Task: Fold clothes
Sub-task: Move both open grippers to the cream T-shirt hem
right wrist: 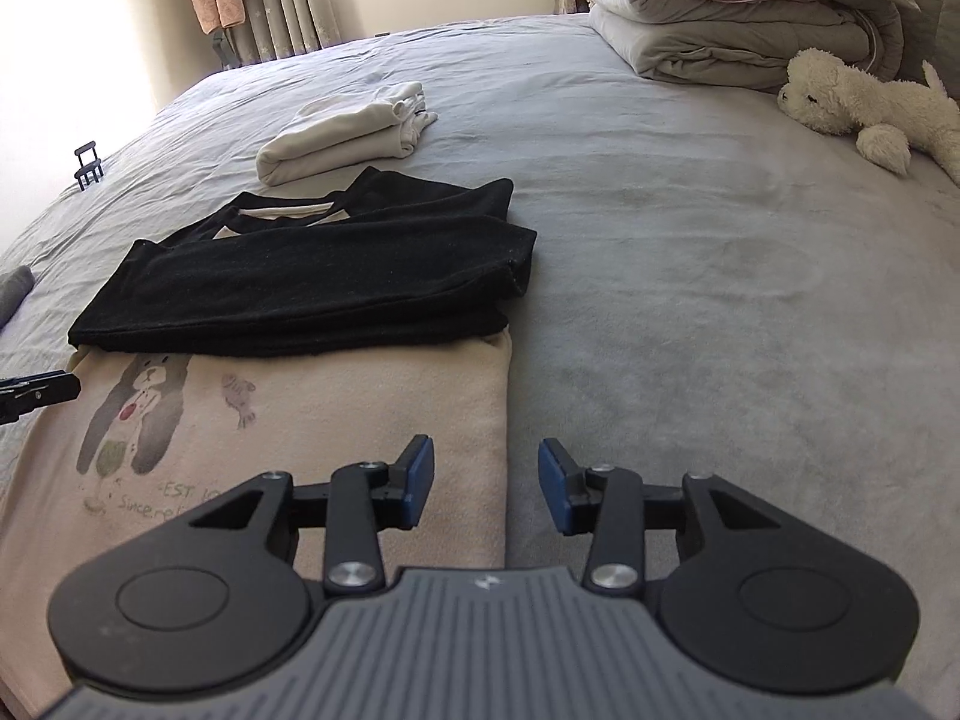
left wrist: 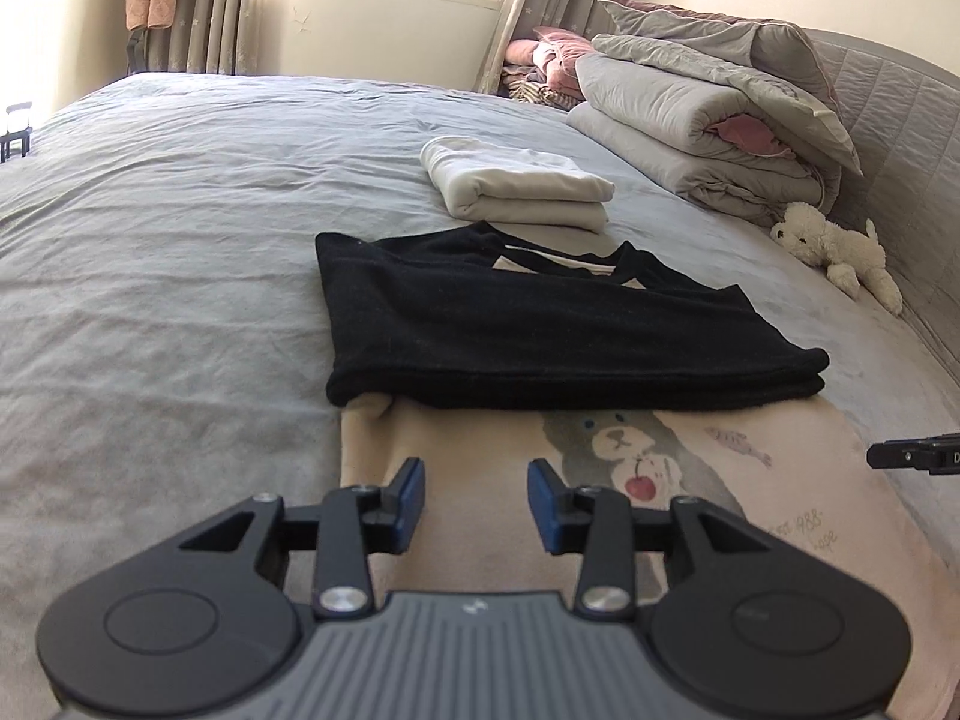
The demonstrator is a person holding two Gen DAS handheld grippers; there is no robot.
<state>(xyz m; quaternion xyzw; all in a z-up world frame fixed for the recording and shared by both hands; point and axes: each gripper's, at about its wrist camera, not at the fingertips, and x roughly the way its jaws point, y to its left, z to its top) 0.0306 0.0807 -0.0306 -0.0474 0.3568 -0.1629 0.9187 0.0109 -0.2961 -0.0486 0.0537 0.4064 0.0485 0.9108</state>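
Both tongs, left tongs (left wrist: 477, 495) and right tongs (right wrist: 485, 480), hover parted above the cream sweatshirt (left wrist: 480, 456).

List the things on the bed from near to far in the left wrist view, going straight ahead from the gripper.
left gripper → beige bear shirt → its black folded sleeves → folded white garment

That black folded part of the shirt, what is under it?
Under the black folded part lies the cream shirt body with a bear print, spread on the grey bed. A cream strip shows at the neckline. The cream cloth directly beneath the black is covered.
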